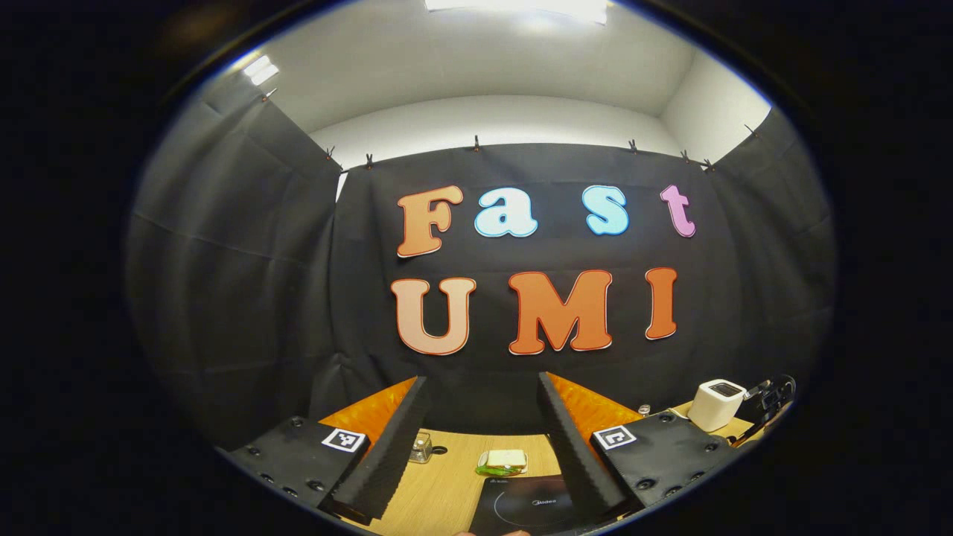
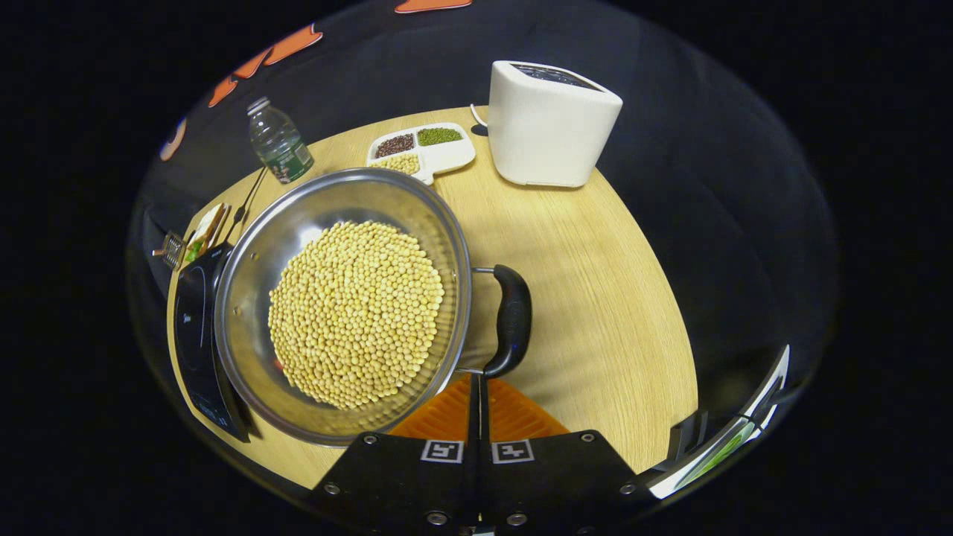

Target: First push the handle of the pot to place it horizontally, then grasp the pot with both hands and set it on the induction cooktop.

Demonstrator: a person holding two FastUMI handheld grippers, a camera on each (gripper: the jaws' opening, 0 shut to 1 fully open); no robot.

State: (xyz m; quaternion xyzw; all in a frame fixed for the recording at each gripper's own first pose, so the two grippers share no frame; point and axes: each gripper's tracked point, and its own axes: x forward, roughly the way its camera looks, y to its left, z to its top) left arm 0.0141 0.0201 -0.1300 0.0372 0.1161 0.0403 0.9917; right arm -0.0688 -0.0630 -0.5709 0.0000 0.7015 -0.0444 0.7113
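Pot [image 2: 350,305] of soybeans sits beside the cooktop [image 2: 195,327], at its 3 o'clock. Right gripper [image 2: 476,387], fingers pressed together, nears the handle [image 2: 511,320]: nudge it gently. Left gripper [image 1: 480,439] hangs spread.

In the right gripper view, bare pale wooden tabletop [image 2: 595,298] lies open to the right of the steel pot of yellow beans [image 2: 350,305] and its black loop handle [image 2: 510,320], up to the white boxy appliance [image 2: 551,123] at upper centre. The frame's left is crowded: the black induction cooktop [image 2: 195,327] sits just beside the pot, with a white divided dish of beans [image 2: 421,152] and a clear plastic bottle [image 2: 279,149] behind. In the left gripper view, open tabletop lies lower centre before a small glass jar [image 1: 421,447] and a green-and-white packet [image 1: 502,461].
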